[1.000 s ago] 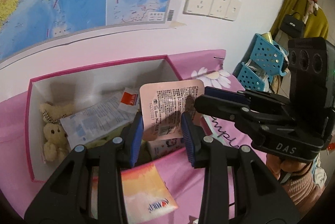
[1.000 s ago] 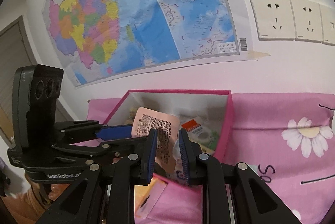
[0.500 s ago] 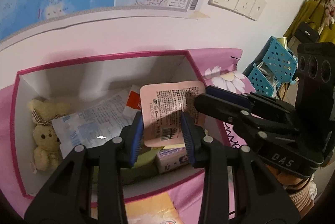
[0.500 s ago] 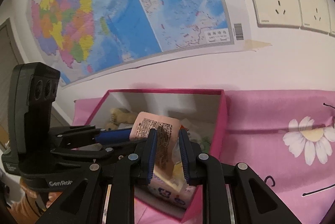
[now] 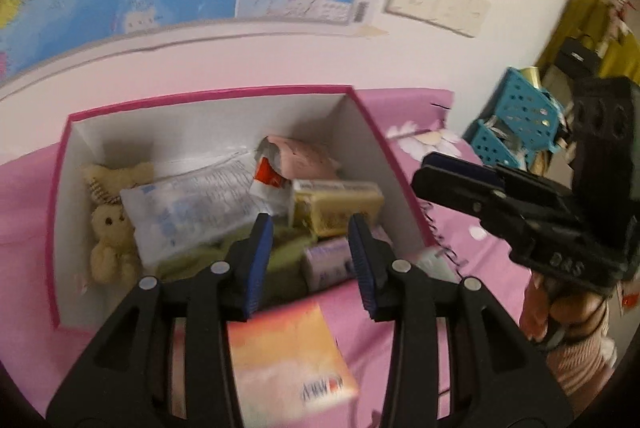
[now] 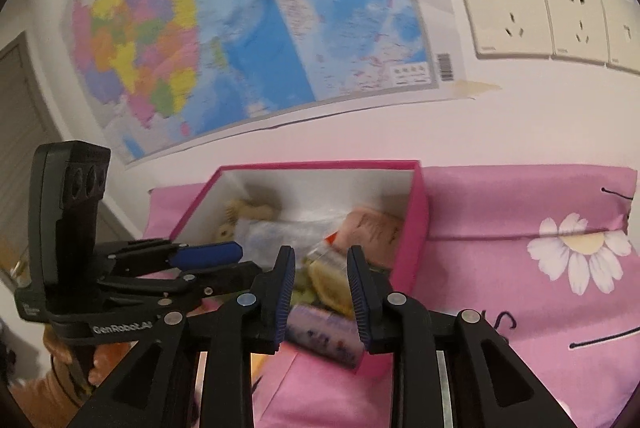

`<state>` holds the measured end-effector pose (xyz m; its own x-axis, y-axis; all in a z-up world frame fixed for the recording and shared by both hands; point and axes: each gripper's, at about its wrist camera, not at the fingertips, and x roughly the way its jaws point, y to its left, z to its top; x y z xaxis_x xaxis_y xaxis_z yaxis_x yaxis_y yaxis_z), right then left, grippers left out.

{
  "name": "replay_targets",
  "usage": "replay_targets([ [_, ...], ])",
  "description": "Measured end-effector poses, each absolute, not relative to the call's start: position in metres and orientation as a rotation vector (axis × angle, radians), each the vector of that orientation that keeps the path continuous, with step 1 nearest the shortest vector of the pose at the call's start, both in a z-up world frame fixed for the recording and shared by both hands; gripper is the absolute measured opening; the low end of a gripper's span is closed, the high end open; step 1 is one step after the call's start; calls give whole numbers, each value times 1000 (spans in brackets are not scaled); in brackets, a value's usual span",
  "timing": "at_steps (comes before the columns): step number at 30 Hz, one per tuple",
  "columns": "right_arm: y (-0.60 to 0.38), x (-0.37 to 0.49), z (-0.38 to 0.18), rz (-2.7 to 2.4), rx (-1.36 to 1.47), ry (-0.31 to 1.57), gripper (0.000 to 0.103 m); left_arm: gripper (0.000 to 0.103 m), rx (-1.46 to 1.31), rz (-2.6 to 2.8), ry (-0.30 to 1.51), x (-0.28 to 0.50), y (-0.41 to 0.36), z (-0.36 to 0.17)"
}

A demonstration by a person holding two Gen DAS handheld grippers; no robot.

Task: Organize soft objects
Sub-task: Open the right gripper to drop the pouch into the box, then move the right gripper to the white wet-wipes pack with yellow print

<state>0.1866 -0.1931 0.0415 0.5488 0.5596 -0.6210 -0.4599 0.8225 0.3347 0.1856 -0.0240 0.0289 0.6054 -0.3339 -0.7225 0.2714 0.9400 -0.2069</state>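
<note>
Peach packet point(image 5: 304, 364): left wrist view only.

Each gripper is matte black plastic with ribbed blue pads on its fingers and round silver screws at the joints. The left gripper point(image 5: 312, 260) carries white "GenRobot" lettering, the right gripper point(image 6: 320, 292) "DAS". An orange-brown knitted sleeve point(image 5: 576, 340) shows.

Magenta box point(image 5: 208, 96); pink daisy-print cloth point(image 6: 520, 228); cream bear point(image 5: 110, 240).
</note>
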Motion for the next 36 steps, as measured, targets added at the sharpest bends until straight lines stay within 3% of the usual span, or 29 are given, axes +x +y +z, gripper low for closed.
replay_targets([
  [10,-196,117,36,759,136,823,35,51,-36,-414,771,84,-3,31],
  [16,-197,77,2,782,119,927,42,51,-33,-401,853,37,7,-5],
  [23,-198,50,-38,788,148,1054,42,51,-174,-422,993,-8,17,-52],
  [36,-179,31,-71,821,140,1139,43,51,-175,-475,1107,-38,0,-78],
])
